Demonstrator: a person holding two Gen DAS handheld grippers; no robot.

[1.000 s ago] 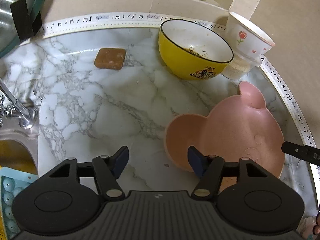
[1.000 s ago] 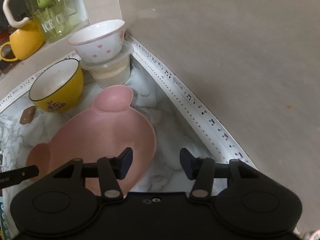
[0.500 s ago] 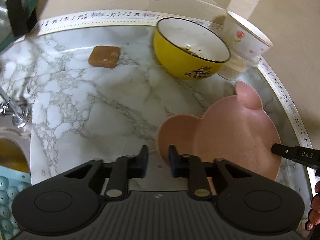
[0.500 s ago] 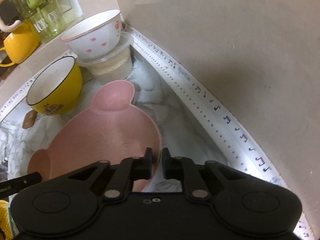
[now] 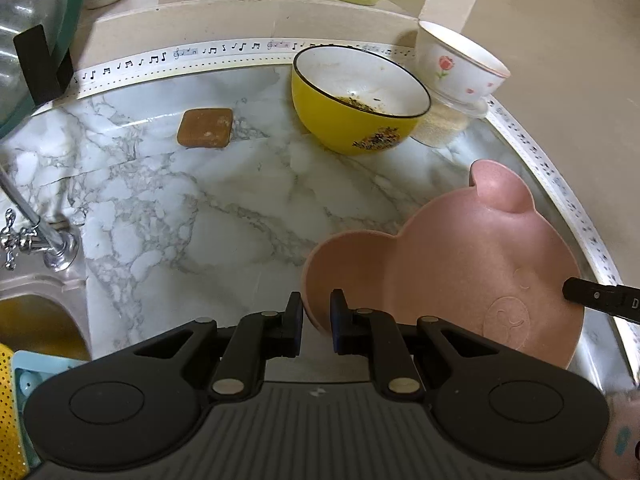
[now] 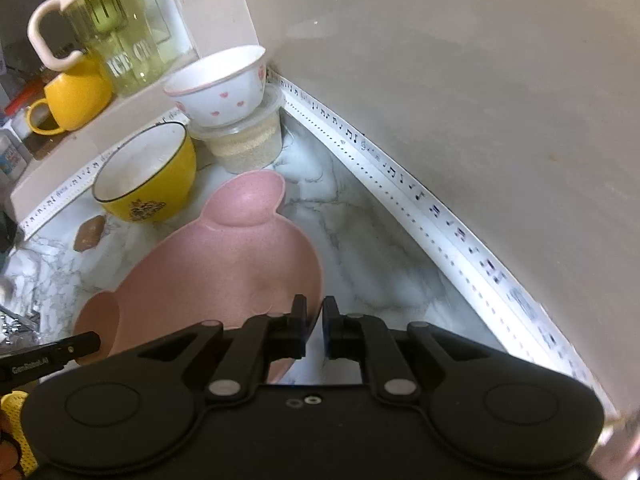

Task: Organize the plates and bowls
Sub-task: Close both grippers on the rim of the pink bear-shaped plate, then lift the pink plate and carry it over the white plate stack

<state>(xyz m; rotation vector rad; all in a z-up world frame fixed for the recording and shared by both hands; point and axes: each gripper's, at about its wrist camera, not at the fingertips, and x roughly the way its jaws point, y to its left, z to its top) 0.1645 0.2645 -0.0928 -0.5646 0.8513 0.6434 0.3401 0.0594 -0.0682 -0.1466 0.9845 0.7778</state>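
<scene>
Pink bear-shaped plate sits at the right corner of the marble desk, near the wall strip printed with music notes. One ear points toward the back, the other toward you.

Your left gripper tilts steeply down, jaws clamped on the rim of the near ear: one pad outside, one inside the dish. They have just closed onto it.

Your right gripper tilts down too, coming in from the opposite side. Its jaws have just closed and now pinch the plate's right rim, one pad over the dish, one over the desk. Its tip shows in the left wrist view as a black bar over the plate's right edge.

Behind the plate: yellow bowl, upright, dark crumbs inside. Just right of it, a white bowl with red flowers rests tilted on a lidded plastic tub in the corner.

Brown sponge lies flat, left of the yellow bowl. Tap and sink edge at far left. Yellow mug and green pitcher stand on the ledge behind.
</scene>
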